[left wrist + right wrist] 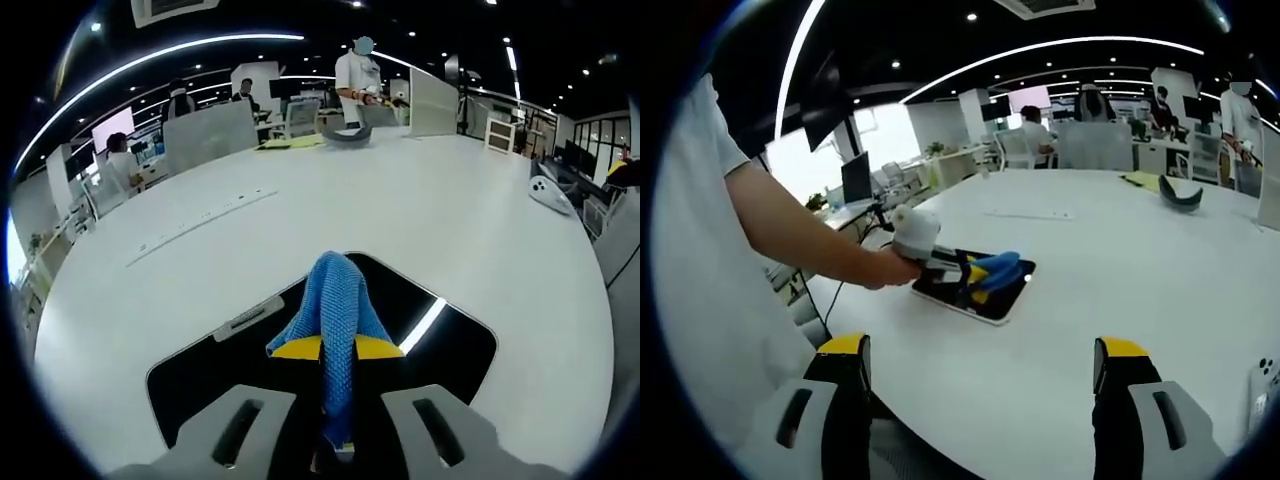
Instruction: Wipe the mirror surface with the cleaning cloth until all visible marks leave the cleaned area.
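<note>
While the left gripper is pinching the blue cleaning cloth between its closed jaws, the cloth is draping forward onto the mirror, a dark, glossy rectangle with rounded corners lying flat on the white table. In the right gripper view, the same left gripper, held in the person's hand, is sitting over the mirror near the table's edge. The right gripper is hanging wide open with nothing between its yellow-tipped jaws, well apart from the mirror.

I am judging the cloth to be light, soft and floppy, with a knitted, nubbly weave; it is folding over itself and would bunch if pushed hard, so holding it by a gathered end, as now, looks sensible. The mirror looks stiff, thin, smooth and probably fragile, and it may be sliding easily on the slick table, so the free gripper could be steadying it at an edge. Bright ceiling strips are reflecting in its surface; any marks are too small to tell
</note>
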